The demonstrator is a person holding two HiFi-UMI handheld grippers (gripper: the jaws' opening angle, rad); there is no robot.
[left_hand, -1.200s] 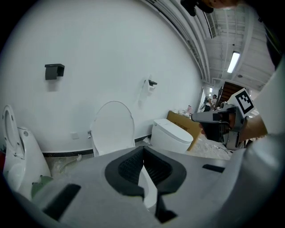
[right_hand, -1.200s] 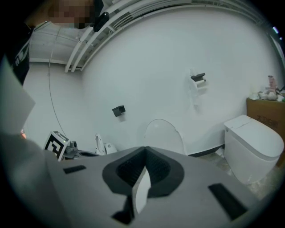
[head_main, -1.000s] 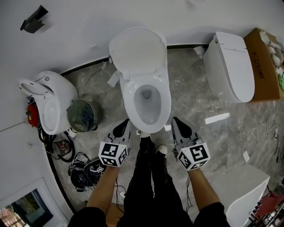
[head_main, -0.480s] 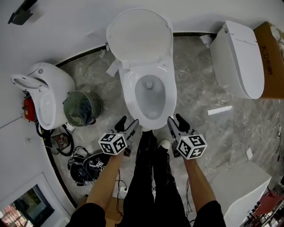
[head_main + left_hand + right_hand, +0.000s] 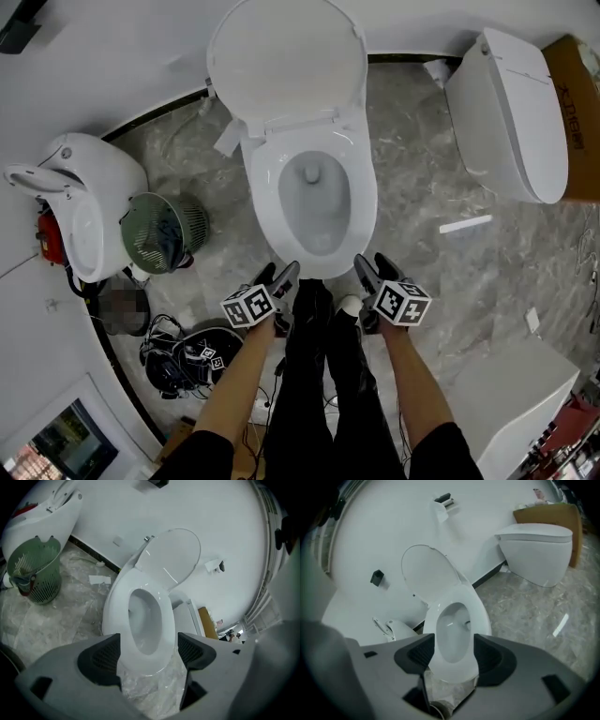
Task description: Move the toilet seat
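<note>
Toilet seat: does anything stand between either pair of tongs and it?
Nothing visible does. The left tongs and right tongs hover just short of the front edge of the toilet seat. Both are opening, with nothing between them, and their path to the seat is unobstructed. The lid stands raised behind it.

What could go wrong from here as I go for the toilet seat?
The toilet seat looks smooth and rounded; the left gripper and right gripper, both opening with nothing between their jaws, might slip off it. The raised lid leans at the wall and could drop if jolted. Crinkled plastic film below the seat's front may slide underfoot.
</note>
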